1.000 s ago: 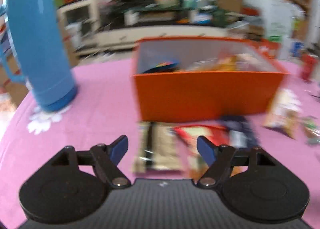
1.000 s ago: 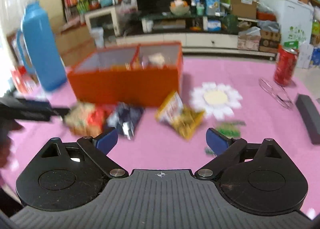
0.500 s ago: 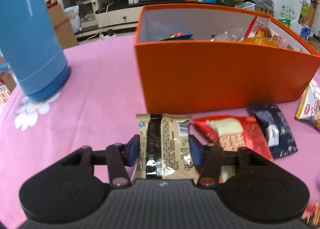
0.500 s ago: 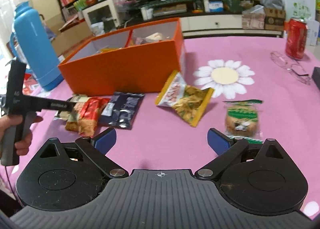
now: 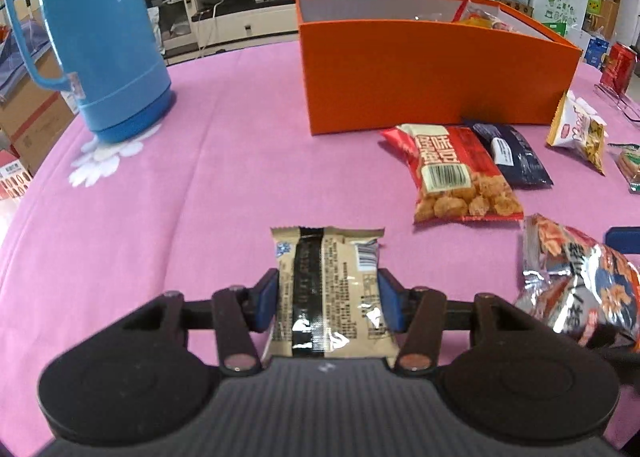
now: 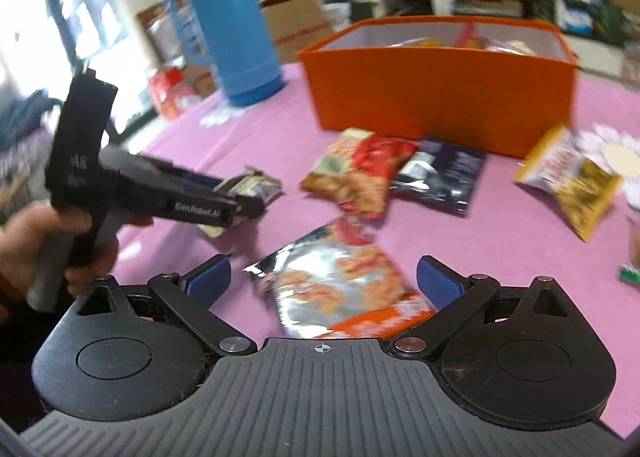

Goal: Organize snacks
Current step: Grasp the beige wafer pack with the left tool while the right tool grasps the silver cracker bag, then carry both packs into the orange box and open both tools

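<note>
My left gripper (image 5: 327, 299) is shut on a beige snack packet with a black stripe (image 5: 328, 277) and holds it over the pink tablecloth, near me. The same gripper and packet show in the right wrist view (image 6: 244, 193). My right gripper (image 6: 323, 283) is open, its fingers either side of a silver and orange snack bag (image 6: 340, 281) lying on the cloth; that bag also shows in the left wrist view (image 5: 576, 277). The orange box (image 5: 432, 73) stands at the back with snacks inside.
A red snack bag (image 5: 456, 173), a dark blue packet (image 5: 512, 155) and a yellow-white bag (image 5: 578, 129) lie in front of the box. A blue thermos (image 5: 100, 33) stands at the left. A red can (image 5: 618, 65) is at far right.
My left gripper closed on the beige packet and pulled it back, away from the box. My right gripper swung left and moved over the silver and orange bag.
</note>
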Demonstrator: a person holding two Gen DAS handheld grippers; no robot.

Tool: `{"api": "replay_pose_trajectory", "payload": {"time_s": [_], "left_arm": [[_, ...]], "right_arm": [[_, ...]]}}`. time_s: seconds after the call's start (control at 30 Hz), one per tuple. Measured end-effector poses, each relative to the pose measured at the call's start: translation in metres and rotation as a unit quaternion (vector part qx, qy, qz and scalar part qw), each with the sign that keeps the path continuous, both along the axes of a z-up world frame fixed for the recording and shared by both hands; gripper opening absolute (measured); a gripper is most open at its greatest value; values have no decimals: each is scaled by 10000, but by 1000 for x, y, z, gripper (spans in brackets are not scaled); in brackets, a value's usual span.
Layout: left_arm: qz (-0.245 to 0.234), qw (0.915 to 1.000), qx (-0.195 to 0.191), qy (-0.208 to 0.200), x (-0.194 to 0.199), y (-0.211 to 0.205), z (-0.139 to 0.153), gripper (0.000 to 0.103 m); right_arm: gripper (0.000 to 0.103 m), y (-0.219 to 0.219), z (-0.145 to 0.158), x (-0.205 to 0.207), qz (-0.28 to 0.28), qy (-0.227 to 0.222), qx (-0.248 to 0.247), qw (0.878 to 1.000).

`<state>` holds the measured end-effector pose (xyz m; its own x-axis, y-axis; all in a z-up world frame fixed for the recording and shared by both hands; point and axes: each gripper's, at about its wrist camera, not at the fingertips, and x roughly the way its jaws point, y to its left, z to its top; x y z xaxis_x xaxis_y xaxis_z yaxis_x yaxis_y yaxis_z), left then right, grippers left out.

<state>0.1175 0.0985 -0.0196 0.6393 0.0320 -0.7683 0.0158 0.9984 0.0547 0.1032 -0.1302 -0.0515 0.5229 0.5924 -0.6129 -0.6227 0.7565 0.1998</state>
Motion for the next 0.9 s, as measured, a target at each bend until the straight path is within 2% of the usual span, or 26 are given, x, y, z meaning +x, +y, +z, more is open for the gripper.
{"api": "replay_pose_trajectory", "payload": {"time_s": [0.13, 0.2, 0.23, 0.3, 0.43, 0.47, 0.5, 0.53, 0.63, 0.67, 0.8, 0.9], "left_arm": [[5, 10000, -35, 8, -1, 1, 0, 55], [1, 10000, -46, -17, -2, 1, 0, 55], [9, 10000, -63, -26, -3, 1, -1, 55], [19, 9999, -98, -27, -2, 2, -1, 55], [-21, 9999, -108, -17, -5, 2, -1, 57], [-56, 9999, -92, -5, -6, 1, 0, 60], [-82, 9999, -78, 5, -6, 2, 0, 64], [-87, 9999, -64, 9, -7, 2, 0, 66], [-81, 10000, -35, -8, -7, 3, -1, 70], [-65, 10000, -60, -10, -6, 2, -2, 70], [30, 9997, -231, 8, 3, 1, -2, 70], [34, 9998, -181, -40, 7, -5, -3, 70]], "right_arm": [[91, 31, -12, -7, 196, -381, -718, 9965], [74, 37, -19, -7, 100, -514, -1050, 9931], [70, 37, -22, -6, 47, -519, -1129, 9922], [60, 27, -24, 0, -165, -414, -1023, 9938], [61, -2, -20, 12, -989, -191, -972, 9902], [65, -6, -19, 12, -1039, -112, -945, 9900], [72, -7, -19, 11, -1008, -53, -912, 9907], [76, -8, -18, 9, -925, -1, -850, 9921], [79, -11, -14, 6, -762, -56, -715, 9945], [83, -13, -12, 6, -814, -92, -692, 9942], [84, -18, -18, 14, -879, 110, -616, 9942], [84, -10, -21, 13, -846, 19, -782, 9933]]}}
